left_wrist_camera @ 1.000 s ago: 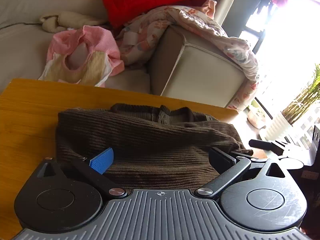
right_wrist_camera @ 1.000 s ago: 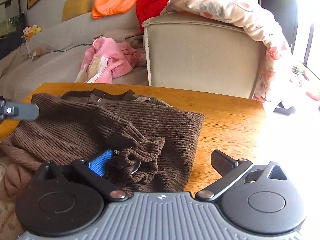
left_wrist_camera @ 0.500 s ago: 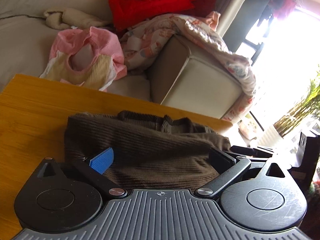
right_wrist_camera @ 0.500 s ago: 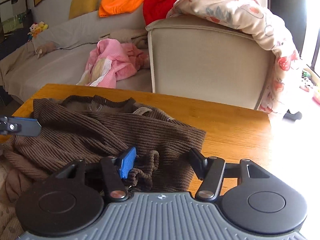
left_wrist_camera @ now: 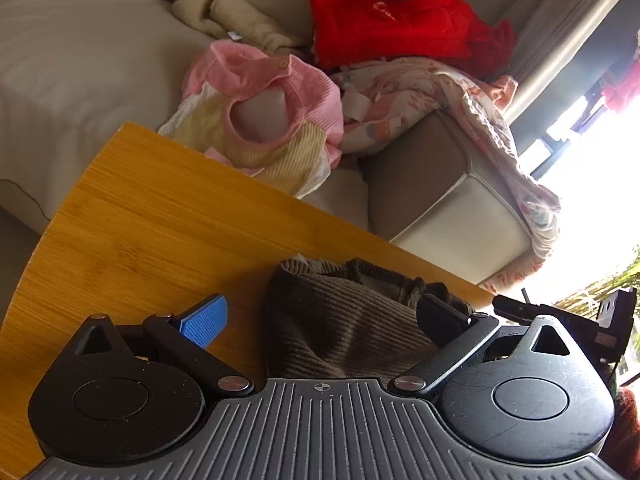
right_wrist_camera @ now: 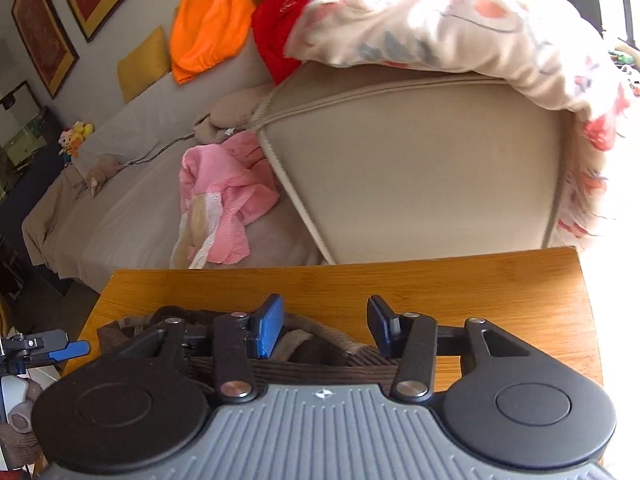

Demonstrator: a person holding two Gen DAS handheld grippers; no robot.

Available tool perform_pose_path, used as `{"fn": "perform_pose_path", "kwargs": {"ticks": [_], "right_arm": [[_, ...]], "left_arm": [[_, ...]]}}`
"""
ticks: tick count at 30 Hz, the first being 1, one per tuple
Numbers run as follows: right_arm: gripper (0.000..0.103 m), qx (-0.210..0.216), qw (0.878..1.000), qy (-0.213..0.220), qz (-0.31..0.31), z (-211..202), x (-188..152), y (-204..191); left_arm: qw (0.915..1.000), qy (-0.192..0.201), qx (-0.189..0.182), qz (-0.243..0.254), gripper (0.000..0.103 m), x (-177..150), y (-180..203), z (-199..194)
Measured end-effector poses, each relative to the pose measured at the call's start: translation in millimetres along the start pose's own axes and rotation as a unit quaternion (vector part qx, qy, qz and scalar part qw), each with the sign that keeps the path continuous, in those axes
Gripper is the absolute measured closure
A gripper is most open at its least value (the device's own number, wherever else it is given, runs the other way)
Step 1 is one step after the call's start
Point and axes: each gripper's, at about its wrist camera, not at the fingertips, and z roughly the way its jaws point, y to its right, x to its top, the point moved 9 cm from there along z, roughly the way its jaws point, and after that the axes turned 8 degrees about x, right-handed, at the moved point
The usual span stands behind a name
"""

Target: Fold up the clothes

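Observation:
A brown ribbed knit sweater [left_wrist_camera: 340,320] lies bunched on the wooden table [left_wrist_camera: 160,216]. My left gripper [left_wrist_camera: 320,316] is open, raised above the sweater's left part, holding nothing. In the right wrist view the sweater [right_wrist_camera: 320,356] lies under and between the fingers of my right gripper [right_wrist_camera: 326,326], which is partly open and not clamped on the cloth. The left gripper's tip shows in the right wrist view [right_wrist_camera: 52,350] at the far left.
A beige sofa [right_wrist_camera: 400,160] stands right behind the table, with a pink garment [left_wrist_camera: 260,112], a red garment [left_wrist_camera: 392,12], an orange one [right_wrist_camera: 208,20] and a floral blanket [right_wrist_camera: 460,20] on it. The table's right edge [right_wrist_camera: 588,300] is close. Bright window at right.
Both grippers have lifted and tilted up, so less sweater shows. The right gripper's fingers narrowed from wide open and let the bunched cuff drop. The left gripper stayed open.

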Motion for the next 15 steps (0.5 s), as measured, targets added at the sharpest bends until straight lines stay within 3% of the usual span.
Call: {"fn": "perform_pose_path", "kwargs": {"ticks": [2, 7, 15], "right_arm": [[0.057, -0.005, 1.000, 0.004, 0.019, -10.5, -6.5, 18.9], [0.054, 0.042, 0.993, 0.005, 0.109, -26.8, -23.1, 53.8], [0.053, 0.112, 0.984, -0.003, 0.140, -0.7, -35.4, 39.8]], "left_arm": [[0.9999, -0.009, -0.012, -0.005, 0.006, -0.8, -1.8, 4.6], [0.9992, -0.023, -0.032, -0.005, 0.008, -1.6, 5.3, 18.9], [0.9982, -0.032, -0.044, -0.027, 0.011, 0.0, 8.6, 33.7]]}}
